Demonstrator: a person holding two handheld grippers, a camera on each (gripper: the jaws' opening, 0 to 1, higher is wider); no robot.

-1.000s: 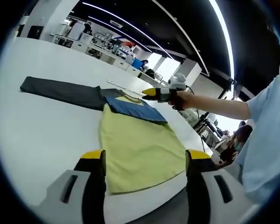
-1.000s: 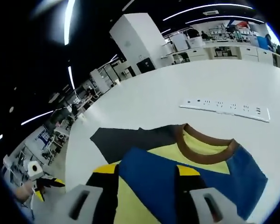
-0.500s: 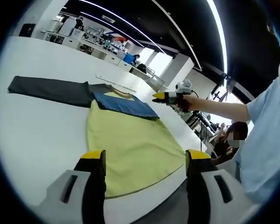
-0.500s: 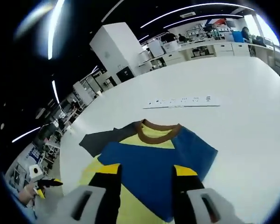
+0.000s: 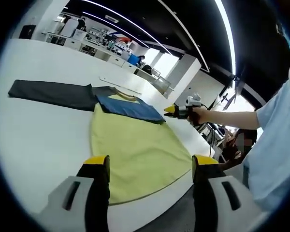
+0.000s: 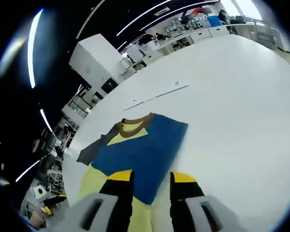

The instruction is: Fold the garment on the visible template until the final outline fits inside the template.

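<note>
The garment (image 5: 135,145) lies flat on the white table (image 5: 38,130): yellow-green body, brown collar (image 6: 130,123), and a blue part (image 6: 145,150) folded across the chest. One dark grey sleeve (image 5: 53,93) stretches out to the left. My left gripper (image 5: 151,164) hovers open above the hem near the table's front edge, nothing between its fingers; it is also small at the bottom left (image 6: 46,210). My right gripper (image 5: 174,110), held in a hand, hangs in the air just right of the blue fold. In its own view the right gripper (image 6: 151,178) is open with a narrow gap above the blue corner.
A white strip with dark marks (image 6: 157,93) lies on the table beyond the collar. A person in a light blue shirt (image 5: 275,145) stands at the right. Desks and shelves (image 5: 106,43) line the room far behind. Bare table spreads right of the garment (image 6: 232,106).
My right gripper has drawn back to the right, off the blue fold, and its jaws have come closer together. The left gripper has stayed over the hem.
</note>
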